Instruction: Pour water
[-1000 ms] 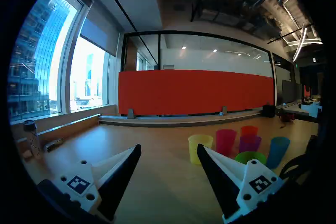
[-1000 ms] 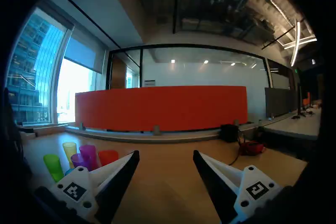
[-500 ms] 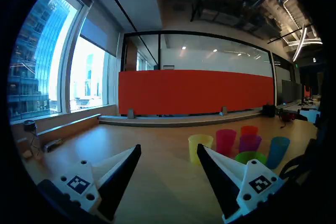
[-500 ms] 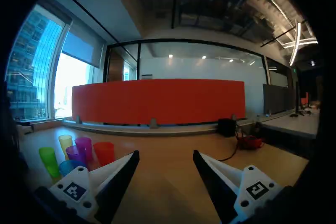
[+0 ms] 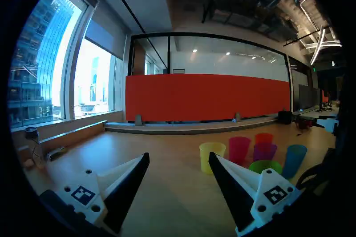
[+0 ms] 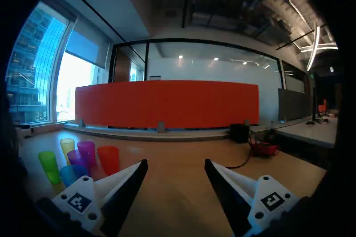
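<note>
Several coloured plastic cups stand in a cluster on the wooden table. In the left gripper view I see a yellow cup point(image 5: 212, 157), a pink cup point(image 5: 239, 149), a red cup point(image 5: 264, 138), a purple cup point(image 5: 264, 151), a green cup point(image 5: 265, 166) and a blue cup point(image 5: 294, 160), just beyond my right finger. My left gripper point(image 5: 178, 159) is open and holds nothing. In the right gripper view the same cluster sits at the left: green cup point(image 6: 49, 166), yellow cup point(image 6: 67, 147), red cup point(image 6: 109, 159), blue cup point(image 6: 73, 174). My right gripper point(image 6: 175, 166) is open and holds nothing.
The wooden table point(image 5: 173, 188) runs back to a long orange partition point(image 5: 204, 97). Tall windows point(image 5: 40, 72) line the left side. A black box point(image 6: 239, 133) and a red object with a cable point(image 6: 263, 150) lie at the far right of the table.
The right gripper has risen or tilted a little, so the cups have come further into its view at the left. The left gripper has stayed still.
</note>
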Demonstrator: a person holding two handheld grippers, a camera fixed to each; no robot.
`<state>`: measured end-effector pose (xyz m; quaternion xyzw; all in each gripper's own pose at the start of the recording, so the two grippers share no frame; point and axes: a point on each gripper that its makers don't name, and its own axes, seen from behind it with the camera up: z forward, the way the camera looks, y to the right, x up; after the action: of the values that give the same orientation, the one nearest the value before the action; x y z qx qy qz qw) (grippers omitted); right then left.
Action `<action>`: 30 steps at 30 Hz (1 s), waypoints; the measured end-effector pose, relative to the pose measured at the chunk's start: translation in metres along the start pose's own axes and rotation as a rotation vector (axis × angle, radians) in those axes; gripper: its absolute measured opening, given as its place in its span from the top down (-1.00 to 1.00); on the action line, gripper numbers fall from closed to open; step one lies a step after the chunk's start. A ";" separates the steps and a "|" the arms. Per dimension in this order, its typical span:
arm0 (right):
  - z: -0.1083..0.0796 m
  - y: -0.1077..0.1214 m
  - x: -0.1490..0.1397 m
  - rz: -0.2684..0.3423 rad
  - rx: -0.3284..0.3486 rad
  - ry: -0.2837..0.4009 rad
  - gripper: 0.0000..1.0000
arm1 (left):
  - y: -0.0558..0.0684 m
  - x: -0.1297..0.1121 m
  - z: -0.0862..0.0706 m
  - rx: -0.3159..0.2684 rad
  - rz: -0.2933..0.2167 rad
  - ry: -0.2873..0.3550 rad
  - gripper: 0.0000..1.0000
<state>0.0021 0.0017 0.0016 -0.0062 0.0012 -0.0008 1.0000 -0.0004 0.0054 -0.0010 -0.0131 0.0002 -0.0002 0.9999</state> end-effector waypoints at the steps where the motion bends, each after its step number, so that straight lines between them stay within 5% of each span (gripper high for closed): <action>1: 0.000 0.000 0.000 0.000 0.001 0.000 -0.98 | 0.000 0.000 0.000 0.000 0.000 0.000 -0.98; 30: -0.002 0.000 -0.002 0.001 0.004 -0.003 -0.99 | -0.001 0.000 0.000 0.000 0.000 0.000 -0.99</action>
<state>0.0005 0.0012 -0.0002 -0.0041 -0.0002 -0.0003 1.0000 -0.0008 0.0044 -0.0013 -0.0132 0.0001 0.0000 0.9999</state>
